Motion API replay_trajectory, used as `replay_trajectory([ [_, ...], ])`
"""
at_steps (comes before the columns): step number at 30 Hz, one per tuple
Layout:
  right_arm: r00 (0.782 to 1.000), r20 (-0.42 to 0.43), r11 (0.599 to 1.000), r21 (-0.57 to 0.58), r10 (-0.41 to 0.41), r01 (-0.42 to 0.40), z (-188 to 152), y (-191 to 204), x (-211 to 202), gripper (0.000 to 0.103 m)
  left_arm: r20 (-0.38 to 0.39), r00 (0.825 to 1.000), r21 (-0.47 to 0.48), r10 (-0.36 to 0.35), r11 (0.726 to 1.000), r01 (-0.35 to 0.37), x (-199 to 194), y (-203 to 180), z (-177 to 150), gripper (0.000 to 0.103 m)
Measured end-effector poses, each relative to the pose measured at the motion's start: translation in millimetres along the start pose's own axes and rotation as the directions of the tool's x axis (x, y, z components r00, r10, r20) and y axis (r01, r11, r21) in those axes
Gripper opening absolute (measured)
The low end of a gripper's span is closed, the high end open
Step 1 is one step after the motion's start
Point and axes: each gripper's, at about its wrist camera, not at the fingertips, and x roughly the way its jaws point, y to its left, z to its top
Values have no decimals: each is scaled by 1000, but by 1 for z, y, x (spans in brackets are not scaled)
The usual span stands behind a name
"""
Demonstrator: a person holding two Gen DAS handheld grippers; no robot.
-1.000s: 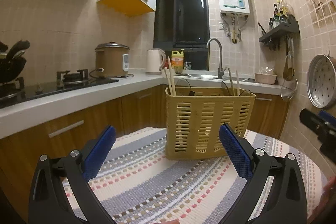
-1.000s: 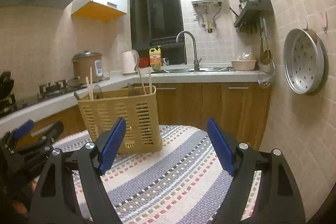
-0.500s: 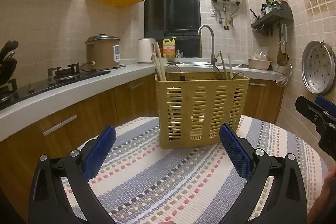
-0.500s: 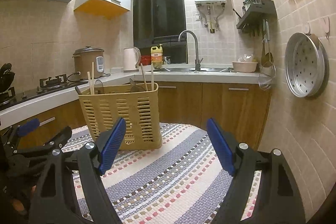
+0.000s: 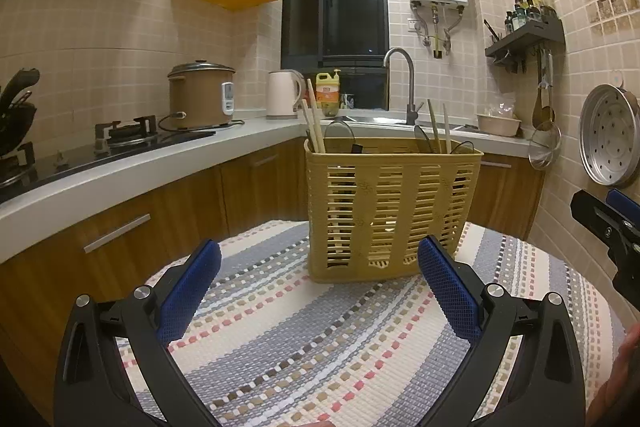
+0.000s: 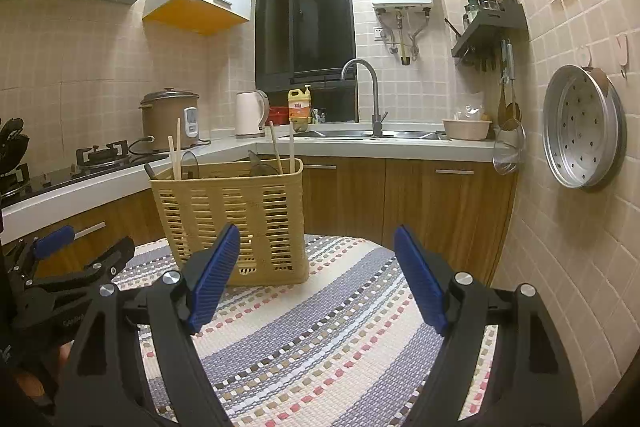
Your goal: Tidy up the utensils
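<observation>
A yellow slotted utensil basket (image 5: 390,207) stands upright on the round table with the striped woven cloth (image 5: 312,339); it also shows in the right wrist view (image 6: 236,223). Chopsticks (image 5: 314,125) and dark ladle or spoon ends stick out of its top. My left gripper (image 5: 320,267) is open and empty, just in front of the basket. My right gripper (image 6: 316,255) is open and empty, to the right of the basket. The left gripper shows at the left edge of the right wrist view (image 6: 60,259).
A kitchen counter (image 5: 120,167) runs along the left and back with a gas hob, rice cooker (image 5: 200,95), kettle and sink tap (image 5: 400,83). A tiled wall with a hanging steamer tray (image 6: 580,127) is close on the right.
Both grippers have shifted slightly relative to the basket; in the left wrist view the basket drifted left, then back toward the centre. Both stay open and empty.
</observation>
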Motion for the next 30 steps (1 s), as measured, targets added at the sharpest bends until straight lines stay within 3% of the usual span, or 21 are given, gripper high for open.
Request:
replay_trajectory([
  [30,1000,5,1000,-8,1,-1,0,2,-3,78,-7,1000,1,4,1000,-4,-1,-2,0,95],
])
